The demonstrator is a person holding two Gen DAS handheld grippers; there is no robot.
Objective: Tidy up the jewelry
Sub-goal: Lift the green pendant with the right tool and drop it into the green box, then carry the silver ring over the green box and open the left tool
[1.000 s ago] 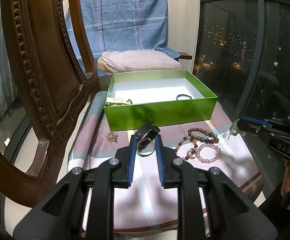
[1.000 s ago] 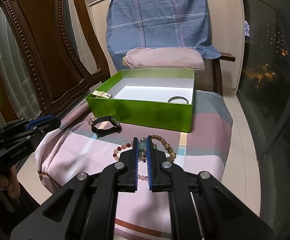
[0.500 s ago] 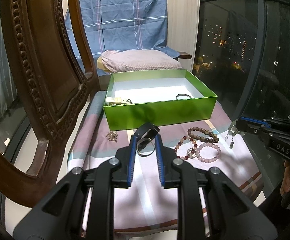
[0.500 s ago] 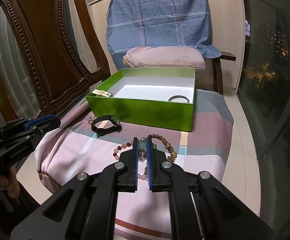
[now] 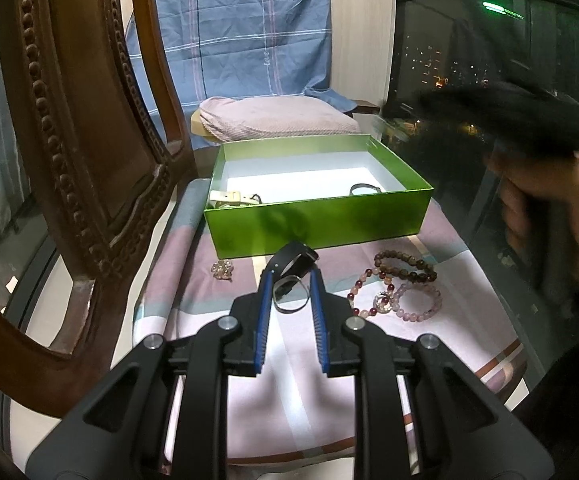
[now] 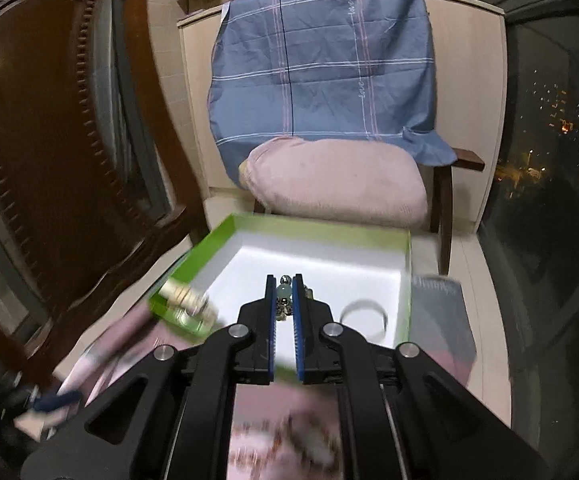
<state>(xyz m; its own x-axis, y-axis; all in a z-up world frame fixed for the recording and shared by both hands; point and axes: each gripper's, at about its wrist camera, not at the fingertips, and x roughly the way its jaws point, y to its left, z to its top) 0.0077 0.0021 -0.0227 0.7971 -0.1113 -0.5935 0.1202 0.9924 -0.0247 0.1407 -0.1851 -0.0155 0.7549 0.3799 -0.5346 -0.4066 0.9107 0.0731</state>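
1. Since the earlier frames the right gripper (image 6: 283,292) has lifted off the cloth and now hangs over the green box (image 6: 408,280), its fingers clamped on a small beaded piece (image 6: 284,293) with a pale blue-green bead; the left gripper has not shifted.
2. Nearest in the left wrist view, the left gripper (image 5: 288,286) has its jaws narrowly parted around a black band (image 5: 294,257) lying on the striped cloth (image 5: 177,280); whether the pads press it I cannot tell.
3. Beside it on the cloth lie a small pinkish cluster (image 5: 221,270) on one side and a heap of bead bracelets (image 5: 403,284) on the other.
4. Beyond stands the box, holding a cream strap (image 5: 231,198) and a thin ring (image 5: 363,189).
5. A carved wooden chair back (image 5: 73,120) crowds the left side.
6. Only the left view shows the person's hand (image 5: 545,216), blurred, carrying the right gripper.
7. Only the right view looks down into the box's white floor.
8. Farthest back, a pink cushion (image 6: 337,184) and a blue checked sheet (image 6: 321,60).
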